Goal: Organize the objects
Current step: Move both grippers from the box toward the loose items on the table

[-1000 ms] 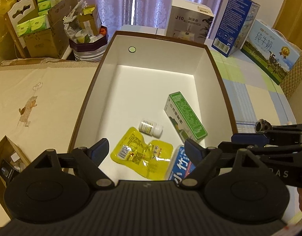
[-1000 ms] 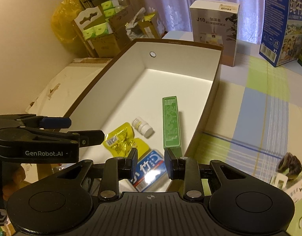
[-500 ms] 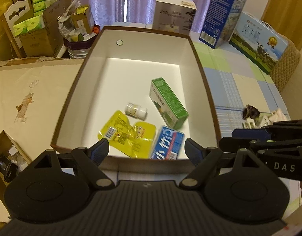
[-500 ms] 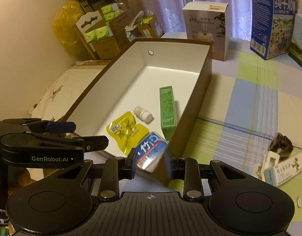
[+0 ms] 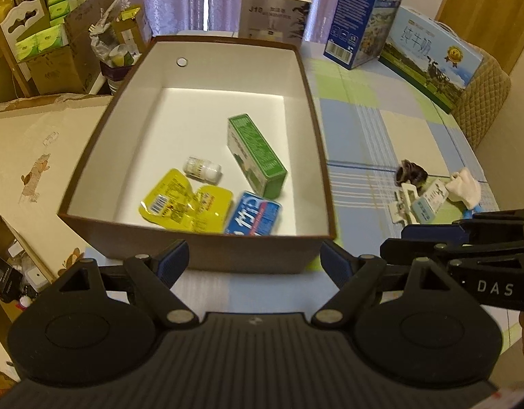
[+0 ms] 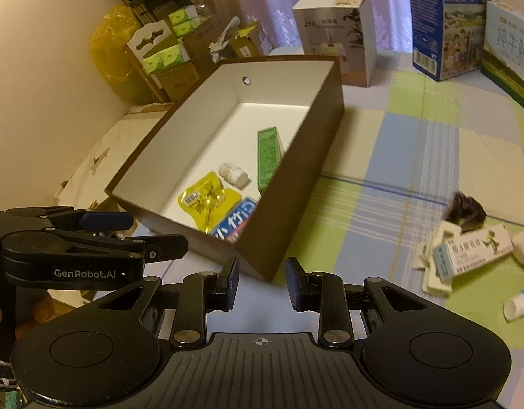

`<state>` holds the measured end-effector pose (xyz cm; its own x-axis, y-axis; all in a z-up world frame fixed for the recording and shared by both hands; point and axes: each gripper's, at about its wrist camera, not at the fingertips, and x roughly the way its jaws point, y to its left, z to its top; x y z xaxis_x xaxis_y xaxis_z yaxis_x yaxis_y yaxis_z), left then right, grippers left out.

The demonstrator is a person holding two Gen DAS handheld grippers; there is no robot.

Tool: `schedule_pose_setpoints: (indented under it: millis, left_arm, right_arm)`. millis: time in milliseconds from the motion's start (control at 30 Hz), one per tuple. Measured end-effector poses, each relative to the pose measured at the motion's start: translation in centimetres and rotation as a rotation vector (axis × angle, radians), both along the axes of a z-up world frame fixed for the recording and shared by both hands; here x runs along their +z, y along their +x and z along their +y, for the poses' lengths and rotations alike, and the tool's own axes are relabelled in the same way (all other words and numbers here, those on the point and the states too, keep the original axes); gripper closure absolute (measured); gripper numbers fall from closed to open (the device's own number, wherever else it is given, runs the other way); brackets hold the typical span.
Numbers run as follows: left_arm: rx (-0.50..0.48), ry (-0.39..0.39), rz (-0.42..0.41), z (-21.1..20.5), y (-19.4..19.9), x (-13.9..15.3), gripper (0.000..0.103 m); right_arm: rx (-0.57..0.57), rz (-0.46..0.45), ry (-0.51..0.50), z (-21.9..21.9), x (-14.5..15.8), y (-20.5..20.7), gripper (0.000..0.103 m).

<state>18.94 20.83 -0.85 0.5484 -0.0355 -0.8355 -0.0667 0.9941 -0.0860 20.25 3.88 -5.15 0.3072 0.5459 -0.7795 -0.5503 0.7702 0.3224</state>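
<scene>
Both hand-held grippers have drawn back from the brown box [image 5: 200, 252]: a second ago their fingers hung over its white inside, and now its near wall lies ahead of them, low in both views.

Left hand-held gripper [image 5: 253, 262] stands released, jaws wide, nothing between them, at the bottom centre of its view. Right hand-held gripper [image 6: 261, 283] is clenched as far as it goes, its pads a narrow gap apart and empty, with the box's near corner just ahead.

Inside the box, toward the near end, lie a yellow pouch [image 5: 185, 202], a small white bottle [image 5: 202, 169] on its side just above it, a green carton [image 5: 255, 153] lying at an angle, and a blue packet [image 5: 253, 214] against the near wall, touching the pouch.

On the checked cloth of the desk [image 6: 381, 156], at the right of the frames, a loose heap remains outside the box: a dark brown clump [image 6: 466, 208], a white-and-blue medicine carton [image 6: 473, 250], a white clip-like piece [image 5: 403, 201], a white crumpled cloth [image 5: 464, 185], and a blue tube with a white cap [image 6: 519, 305] at the right edge.

Milk cartons [image 5: 429, 56] and a white appliance box [image 5: 275, 12] stand along the top.
</scene>
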Motion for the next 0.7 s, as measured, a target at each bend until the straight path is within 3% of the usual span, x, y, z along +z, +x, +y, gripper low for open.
schedule_pose_setpoints:
  millis: [700]
  left_arm:
    - [-0.161, -0.024, 0.023, -10.5, 1.1, -0.6, 0.021]
  right_arm:
    - [-0.23, 0.112, -0.013, -12.9, -1.4, -0.3, 0.076]
